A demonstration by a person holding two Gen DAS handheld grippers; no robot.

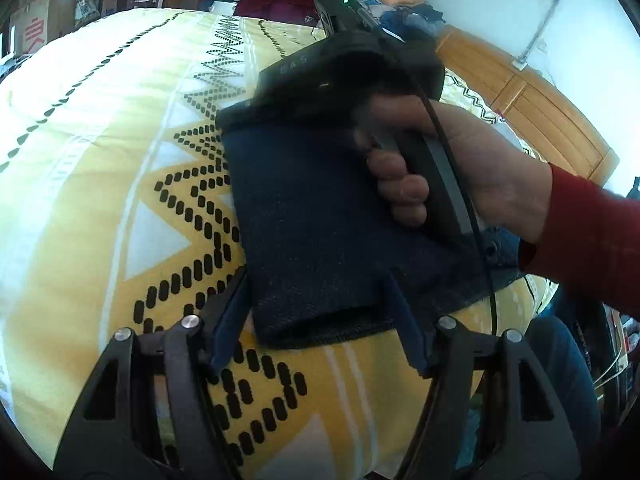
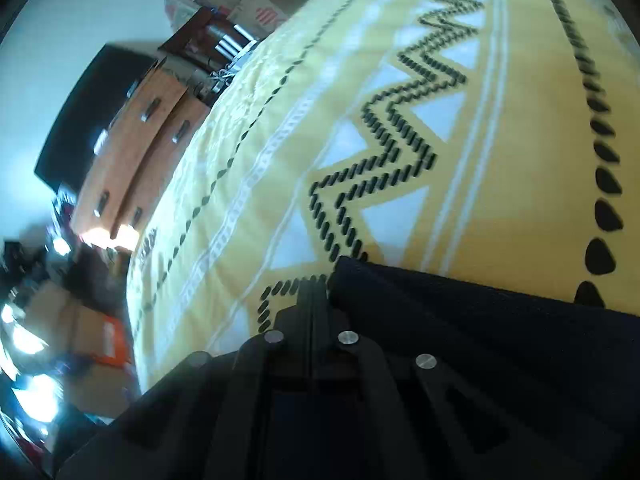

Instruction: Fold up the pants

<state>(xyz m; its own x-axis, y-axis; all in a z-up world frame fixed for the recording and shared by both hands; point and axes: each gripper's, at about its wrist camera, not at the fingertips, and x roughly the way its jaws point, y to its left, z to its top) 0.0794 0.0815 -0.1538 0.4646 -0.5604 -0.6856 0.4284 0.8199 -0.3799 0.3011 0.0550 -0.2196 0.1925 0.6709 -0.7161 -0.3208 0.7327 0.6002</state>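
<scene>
— Dark blue denim, is that the pants (image 1: 320, 232)?

— Yes. They lie folded into a thick block on the bed cover (image 1: 100, 140), which is yellow and white with black zigzag lines.

— And the left tool (image 1: 320, 312)?

— Its fingers (image 1: 230, 320) are spread, one on each side of the near end of the pants. I cannot tell if they press the cloth.

— The right tool (image 2: 316, 292)?

— Its fingers are pressed together, nothing visible between them. It sits just beside the edge of the pants, above the cover. A hand (image 1: 460, 168) in a red sleeve (image 1: 592, 232) holds it over the far part of the pants.
</scene>
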